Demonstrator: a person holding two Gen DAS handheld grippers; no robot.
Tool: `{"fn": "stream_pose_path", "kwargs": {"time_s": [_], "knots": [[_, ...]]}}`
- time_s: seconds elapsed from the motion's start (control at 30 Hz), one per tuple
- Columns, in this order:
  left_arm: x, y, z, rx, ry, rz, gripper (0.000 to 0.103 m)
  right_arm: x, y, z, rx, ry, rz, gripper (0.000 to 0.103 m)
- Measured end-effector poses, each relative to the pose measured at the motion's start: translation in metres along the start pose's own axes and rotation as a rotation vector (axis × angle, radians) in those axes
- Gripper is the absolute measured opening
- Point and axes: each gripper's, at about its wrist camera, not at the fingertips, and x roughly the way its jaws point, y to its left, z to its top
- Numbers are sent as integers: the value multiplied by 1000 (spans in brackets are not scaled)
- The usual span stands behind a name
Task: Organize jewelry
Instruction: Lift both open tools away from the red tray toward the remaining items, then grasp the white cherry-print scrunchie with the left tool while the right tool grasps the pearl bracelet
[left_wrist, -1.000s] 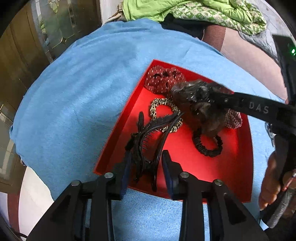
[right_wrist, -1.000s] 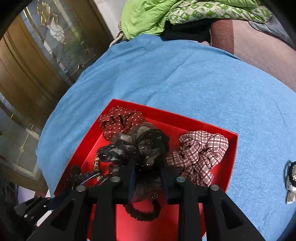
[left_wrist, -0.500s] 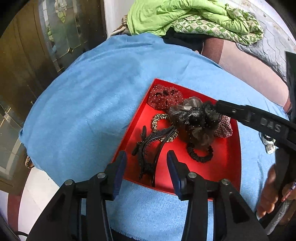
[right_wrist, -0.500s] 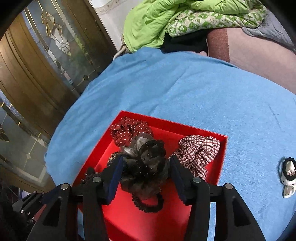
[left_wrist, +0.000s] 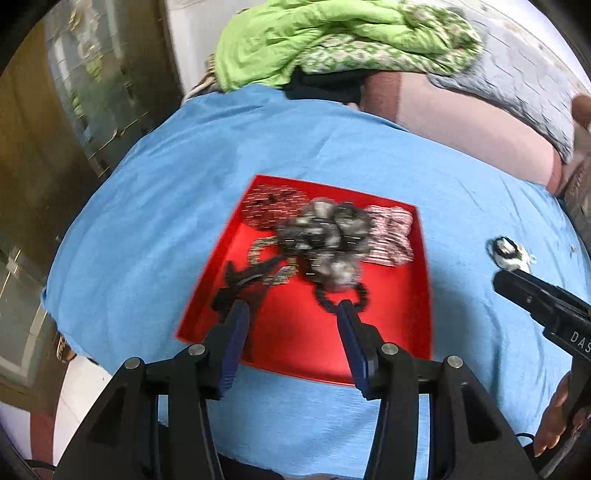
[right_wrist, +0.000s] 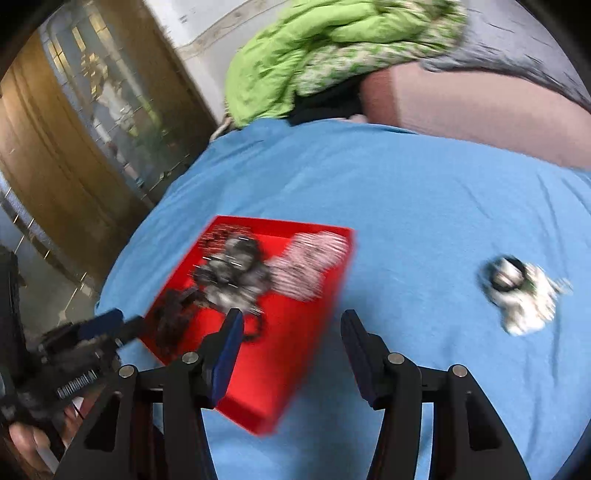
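Observation:
A red tray (left_wrist: 391, 325) (right_wrist: 295, 354) lies on a blue cloth. In it are a grey frilly scrunchie (left_wrist: 325, 236) (right_wrist: 232, 277), a red dotted scrunchie (left_wrist: 269, 206), a checked scrunchie (left_wrist: 391, 236) (right_wrist: 310, 266), a leopard-print band (left_wrist: 266, 258), a thin black band (left_wrist: 343, 299) and a black claw clip (left_wrist: 240, 280). A white and black hair piece (left_wrist: 508, 253) (right_wrist: 517, 295) lies on the cloth right of the tray. My left gripper (left_wrist: 291, 314) is open and empty over the tray's near edge. My right gripper (right_wrist: 291, 325) is open and empty above the tray's right side.
The blue cloth (left_wrist: 147, 229) covers a round surface that drops off at the left. Green bedding (left_wrist: 332, 40) and a grey quilt (left_wrist: 517, 85) are piled behind it. A wooden door with glass (right_wrist: 74, 147) stands at the left.
My right gripper has let go of the grey scrunchie, which now lies in the tray, and pulled back to the right. My left gripper has opened wide and backed off from the claw clip.

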Motion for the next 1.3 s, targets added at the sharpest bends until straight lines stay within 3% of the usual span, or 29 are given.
{"fn": "stream_pose_path", "kwargs": {"time_s": [0.33,0.5,0.8,1.03,1.1,1.13,1.17,1.2,1.3], "knots": [[6,-92,-5,177,27,-128,49,-68,-148,-45,254,-51,-183,59],[20,-134,-7,236,63,-177,49,-83,-195,-55,339,-79,-232,59],[40,-184,-11,302,100,-220,49,-64,-214,-39,318,-108,-220,59],[57,-196,-8,310,128,-231,49,-12,-191,-2,120,-75,-228,58],[62,-198,-8,309,139,-234,49,4,-185,7,60,-64,-250,51],[65,-199,-7,309,143,-236,49,11,-185,9,45,-52,-253,35],[66,-199,-7,311,146,-238,49,19,-187,12,37,-24,-257,11],[67,-201,-7,312,147,-239,49,23,-191,13,43,-5,-274,5],[70,-203,-4,317,141,-250,49,10,-211,8,119,-28,-311,3]]}}
